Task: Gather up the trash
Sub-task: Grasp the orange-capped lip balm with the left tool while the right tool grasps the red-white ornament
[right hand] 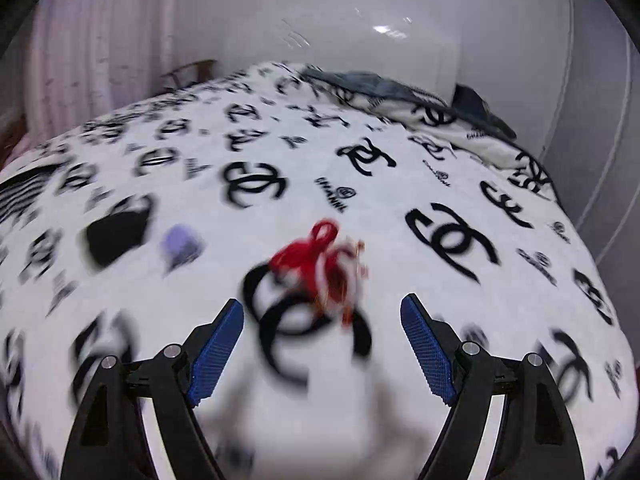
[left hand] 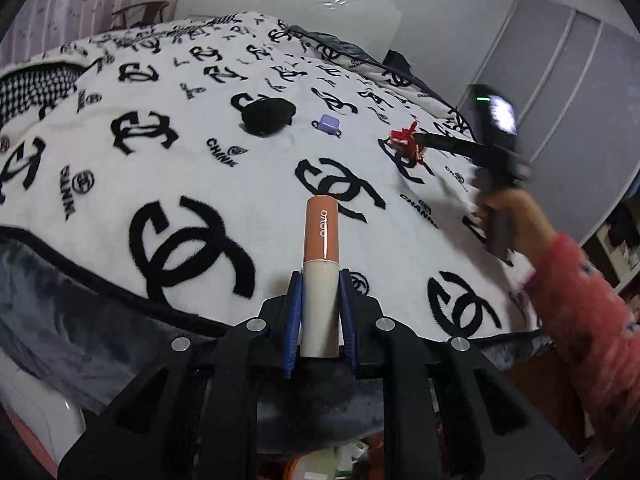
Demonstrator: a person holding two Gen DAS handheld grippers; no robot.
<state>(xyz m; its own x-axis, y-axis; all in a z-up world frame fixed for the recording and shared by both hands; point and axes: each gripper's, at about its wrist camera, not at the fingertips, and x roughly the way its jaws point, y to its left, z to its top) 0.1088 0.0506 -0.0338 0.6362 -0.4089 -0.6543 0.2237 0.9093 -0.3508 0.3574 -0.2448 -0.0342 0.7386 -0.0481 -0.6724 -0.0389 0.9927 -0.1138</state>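
Note:
My left gripper [left hand: 319, 280] is shut on an orange-and-white tube [left hand: 322, 256] and holds it above the near edge of the bed. A red-and-white tasselled ornament [right hand: 320, 268] lies on the white logo blanket [right hand: 360, 208]; it also shows in the left wrist view [left hand: 406, 142]. My right gripper [right hand: 322, 328] is open, its blue pads wide apart, just short of the ornament. In the left wrist view the right gripper [left hand: 424, 138] reaches the ornament from the right. The right wrist view is motion-blurred.
A black fabric item [left hand: 267, 117] and a small purple case [left hand: 329, 123] lie further back on the blanket; both also show in the right wrist view, the black item [right hand: 116, 232] and the case [right hand: 181, 243]. A dark pillow [left hand: 344, 50] sits at the headboard. Colourful clutter [left hand: 344, 456] lies below the left gripper.

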